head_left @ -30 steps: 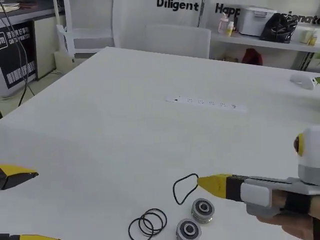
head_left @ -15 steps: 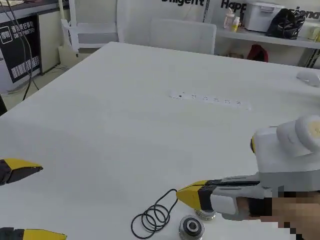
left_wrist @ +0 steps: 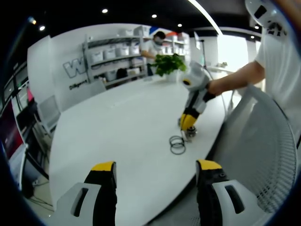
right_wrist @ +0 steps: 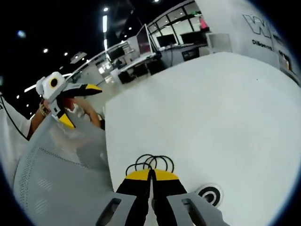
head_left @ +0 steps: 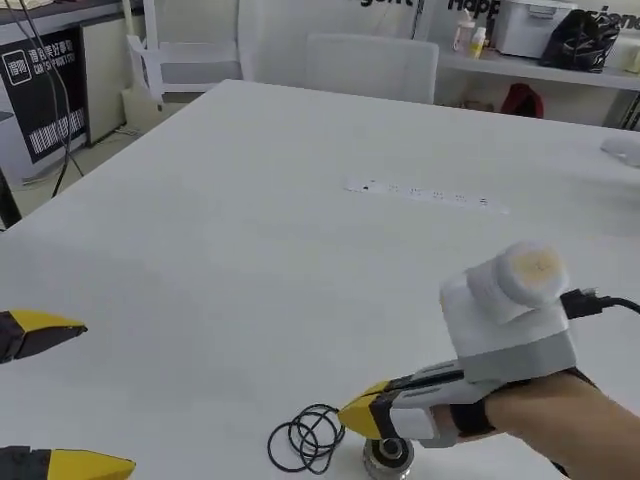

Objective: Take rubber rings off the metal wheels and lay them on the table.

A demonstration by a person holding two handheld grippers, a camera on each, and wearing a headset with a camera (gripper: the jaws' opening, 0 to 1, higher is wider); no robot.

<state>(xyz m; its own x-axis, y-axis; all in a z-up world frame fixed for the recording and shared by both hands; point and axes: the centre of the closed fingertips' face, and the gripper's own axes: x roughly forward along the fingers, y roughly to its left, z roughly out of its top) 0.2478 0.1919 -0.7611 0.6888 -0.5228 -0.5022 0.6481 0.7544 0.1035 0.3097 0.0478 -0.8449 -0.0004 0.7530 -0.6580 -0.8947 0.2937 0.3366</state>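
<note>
Change: a second ago the right gripper [head_left: 352, 415] held one ring off the counter [head_left: 250, 250], up and to the right of the pile. Now its tip is down at the rings [head_left: 305, 438], and that loop lies among them. Two wheels showed then; one wheel [head_left: 388, 455] shows now, half under the gripper. The left gripper [head_left: 105, 396] sits at the left edge as before.
Right gripper pose: the hand [head_left: 530, 405] comes in from the lower right. The gripper lies almost level, points left, and its tip is low over the counter.
Right gripper state: jaws pressed together. In the right gripper view the loops sit right at the yellow tips; whether one is pinched, I cannot tell.
Left gripper pose: jaws wide apart with nothing between them, well apart from the rings.
Rings: one pile of overlapping black loops on the counter, just left of the wheel. There are at least three; the exact count is unclear.
Wheels: one in view, upright on the counter, beside the pile.
Grippers: two.
Power strip [head_left: 425, 195]: one, far across the counter.
</note>
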